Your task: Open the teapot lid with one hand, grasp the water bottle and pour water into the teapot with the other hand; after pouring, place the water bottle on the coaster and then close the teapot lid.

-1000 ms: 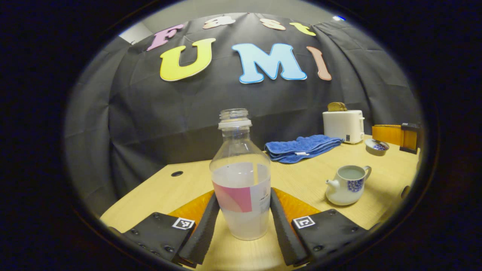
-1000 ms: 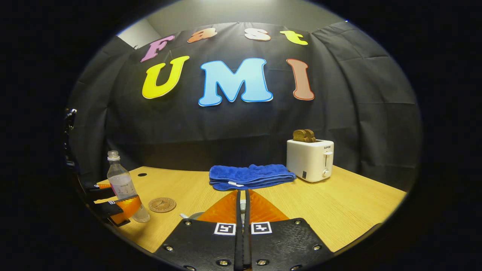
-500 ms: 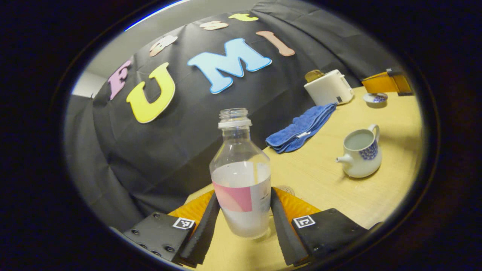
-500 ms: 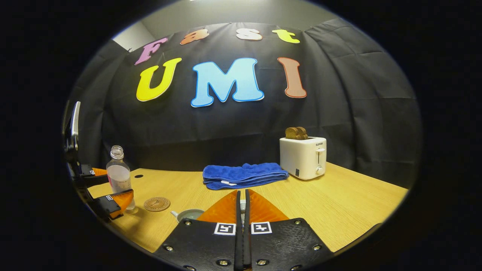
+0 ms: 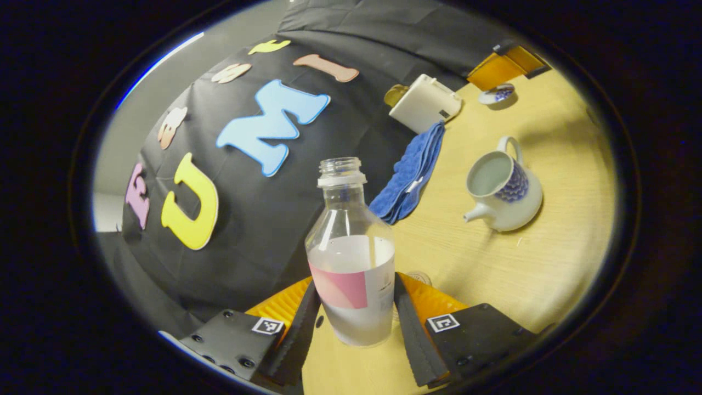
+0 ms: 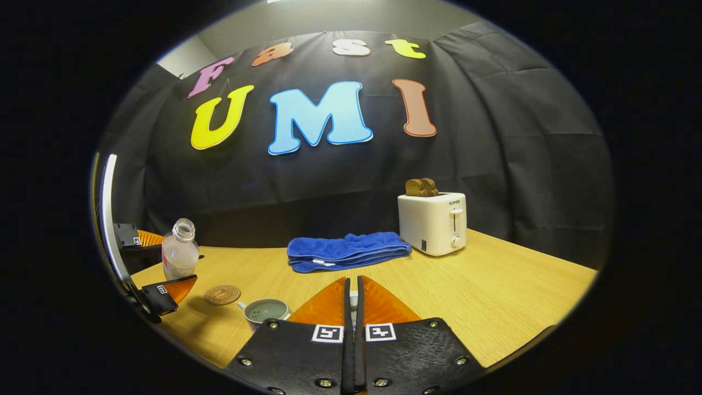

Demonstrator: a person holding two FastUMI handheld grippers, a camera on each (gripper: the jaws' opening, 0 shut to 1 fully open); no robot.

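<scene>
— Grippers first: how do they sit?
— Left gripper is rolled over toward the teapot; in its own view the table and wall run at a steep slant. Both fingers press the lower sides of the bottle, one on each flank, at the label.
— Is the bottle off the table?
— Yes. In the right gripper view the bottle hangs tilted above the table, open mouth leaning toward the teapot. No cap on it; water fills roughly the lower half.
— And the teapot?
— Open, lid off, standing on the table to the right of the bottle in the left gripper view, spout toward the bottle, handle away. Liquid shows inside.
— Right gripper?
— Right gripper is held level, looking across the table at the towel and toaster. Its jaws are nearly together, with something pale caught in the slit; I cannot tell what it is.
— Coaster?
— Coaster lies flat between bottle and teapot, near both, touching neither.
</scene>
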